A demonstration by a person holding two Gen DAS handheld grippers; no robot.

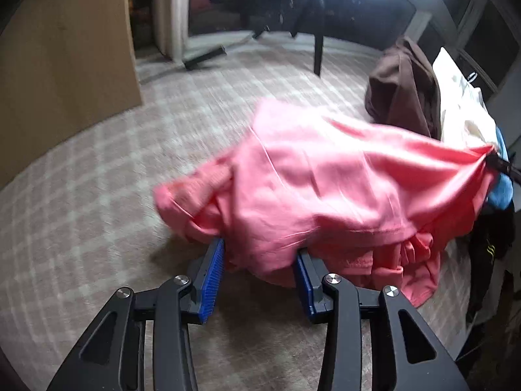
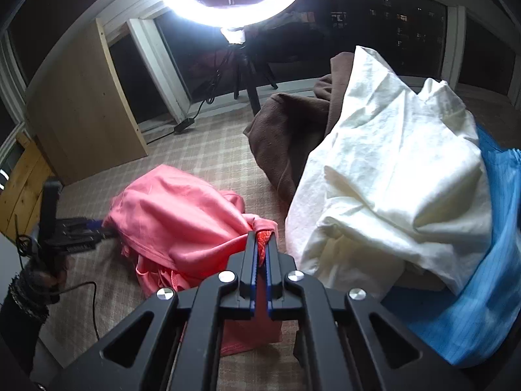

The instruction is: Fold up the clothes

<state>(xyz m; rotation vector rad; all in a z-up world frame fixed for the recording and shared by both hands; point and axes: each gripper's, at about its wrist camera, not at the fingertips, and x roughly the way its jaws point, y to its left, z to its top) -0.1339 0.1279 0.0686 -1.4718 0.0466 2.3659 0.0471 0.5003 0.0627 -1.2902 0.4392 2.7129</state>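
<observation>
Pink shirt (image 2: 182, 215) bunched; only from the right view do we see the right hand-held gripper (image 2: 261, 239) pinching its edge, left hand-held gripper (image 1: 260, 254) half-wide around cloth.

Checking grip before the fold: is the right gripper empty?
No, the right gripper is shut on a bunched edge of the pink garment.

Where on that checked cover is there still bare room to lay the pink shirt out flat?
Bare checked cover lies between the pink shirt and the wooden panel, and on toward the window. It is crowded on the other side, where brown, white and blue clothes are heaped.
</observation>
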